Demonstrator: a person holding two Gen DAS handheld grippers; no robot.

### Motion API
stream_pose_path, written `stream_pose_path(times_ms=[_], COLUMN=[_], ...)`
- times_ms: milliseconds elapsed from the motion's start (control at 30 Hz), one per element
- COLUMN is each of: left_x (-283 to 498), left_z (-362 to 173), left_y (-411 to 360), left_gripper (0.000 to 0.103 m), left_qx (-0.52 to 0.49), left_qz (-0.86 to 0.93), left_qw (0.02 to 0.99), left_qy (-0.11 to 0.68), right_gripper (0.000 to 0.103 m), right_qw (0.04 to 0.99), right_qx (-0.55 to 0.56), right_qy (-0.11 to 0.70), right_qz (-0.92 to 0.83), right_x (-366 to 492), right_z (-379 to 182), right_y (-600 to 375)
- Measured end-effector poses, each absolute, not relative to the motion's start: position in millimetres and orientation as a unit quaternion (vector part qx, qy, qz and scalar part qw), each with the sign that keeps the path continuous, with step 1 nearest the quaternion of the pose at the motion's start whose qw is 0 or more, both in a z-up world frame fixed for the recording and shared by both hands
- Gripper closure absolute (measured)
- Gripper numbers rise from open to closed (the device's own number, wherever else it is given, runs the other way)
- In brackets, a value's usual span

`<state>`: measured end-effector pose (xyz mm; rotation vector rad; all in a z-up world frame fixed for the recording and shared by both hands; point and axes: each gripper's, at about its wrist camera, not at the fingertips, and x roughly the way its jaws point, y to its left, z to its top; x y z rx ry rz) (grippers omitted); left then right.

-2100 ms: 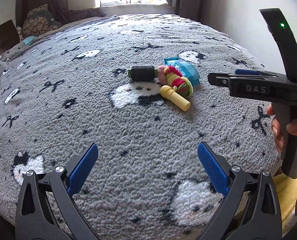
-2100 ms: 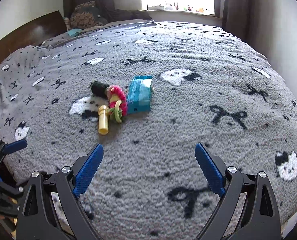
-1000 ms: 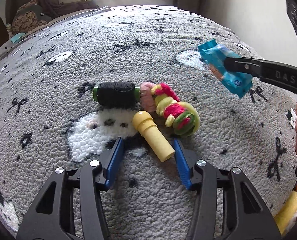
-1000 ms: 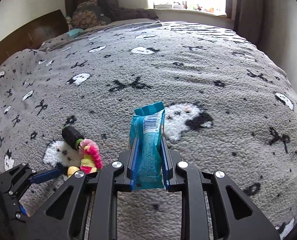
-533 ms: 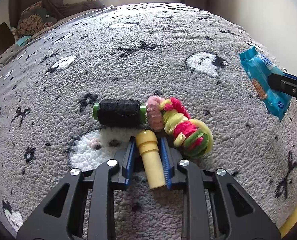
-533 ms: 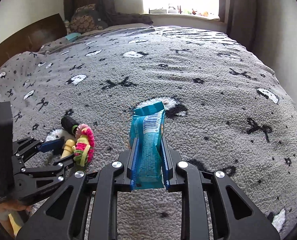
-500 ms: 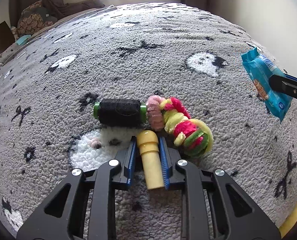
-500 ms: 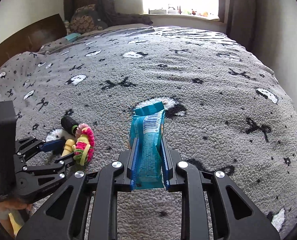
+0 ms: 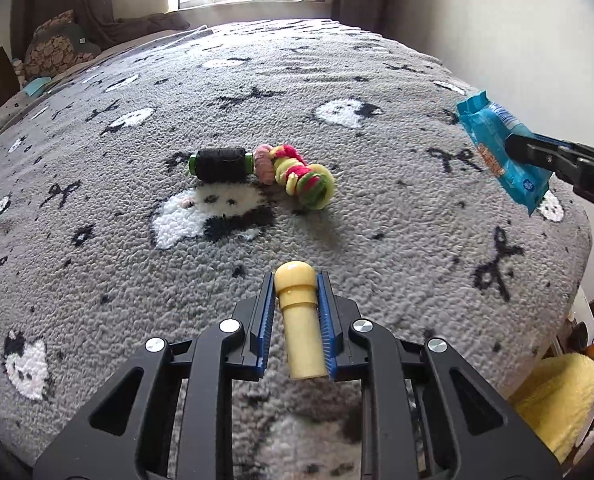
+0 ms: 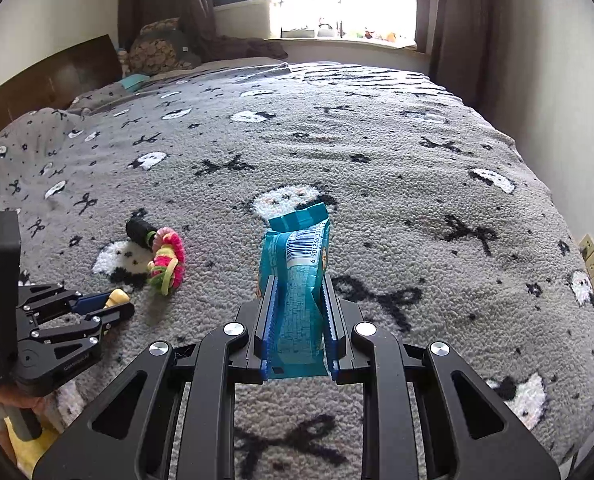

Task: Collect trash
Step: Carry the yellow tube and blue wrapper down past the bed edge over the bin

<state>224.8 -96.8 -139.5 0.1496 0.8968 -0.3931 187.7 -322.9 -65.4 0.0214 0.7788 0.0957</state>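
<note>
— Grippers first: your left gripper (image 9: 296,322) was clamped on the pale yellow plastic tube with the rounded cap (image 9: 299,320), lifted off the near part of the grey fleece blanket (image 9: 377,208). How was your right?

— Your right gripper (image 10: 297,328) pinched the crinkled blue foil snack wrapper (image 10: 297,280) mid-body, also clear of the blanket.

— Good. You needed both squeezes firm while carrying; the black thread spool (image 9: 221,165) and pink-green hair ties (image 9: 301,178) lay farther off.

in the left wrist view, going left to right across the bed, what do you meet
black thread spool → colourful hair ties → yellow tube shut in the left gripper → blue wrapper held by the right gripper
</note>
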Motion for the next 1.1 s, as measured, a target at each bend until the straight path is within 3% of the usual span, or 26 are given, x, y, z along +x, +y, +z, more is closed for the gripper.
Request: stream_pose_path(times_ms=[500, 1100], left_x=[100, 5], left_z=[-69, -141], left_y=[-77, -59], left_gripper=[0.084, 0.084], left_qx=[0.086, 0.081], left_qz=[-0.203, -0.218], left_qw=[0.917, 0.888], left_qy=[0.334, 0.398], right_gripper=[0.082, 0.082], right_qw=[0.933, 0.902], right_qx=[0.008, 0.019], right_qy=[0.358, 0.424], right_qz=[0.048, 0.076], right_x=[95, 33], right_z=[-68, -130], right_y=[-284, -264])
